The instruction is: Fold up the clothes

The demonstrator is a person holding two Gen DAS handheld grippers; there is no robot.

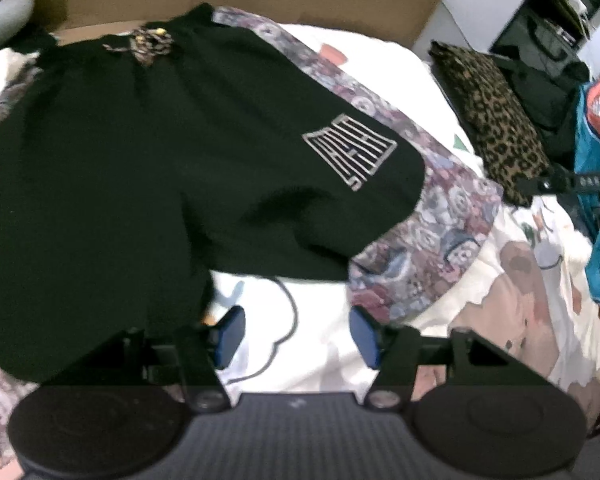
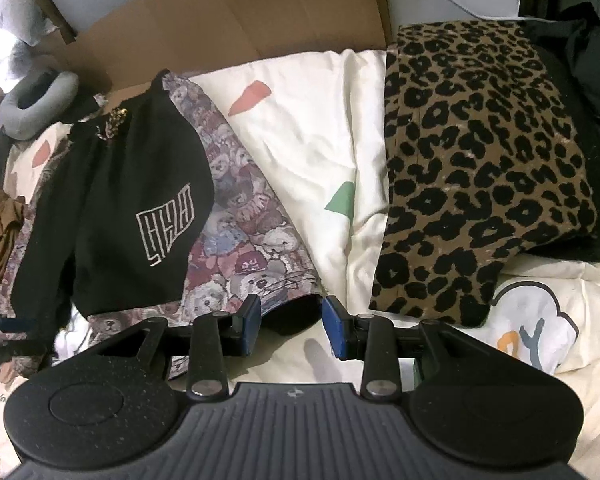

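Blue-padded fingers of both hand-held grippers hover spread apart over the bed.

The left hand-held gripper (image 1: 296,336) and right hand-held gripper (image 2: 290,326) grasp nothing. Just beyond them, black shorts (image 1: 140,168) with a white logo (image 1: 350,150) lie flat on a teddy-bear print garment (image 2: 244,220) over the cream sheet (image 2: 312,140). A folded leopard-print garment (image 2: 480,168) lies to the right, cardboard (image 2: 240,12) behind.

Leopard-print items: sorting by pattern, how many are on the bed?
1: the leopard-print garment, folded, right of the black shorts, on the white bedding. More may hide beneath.
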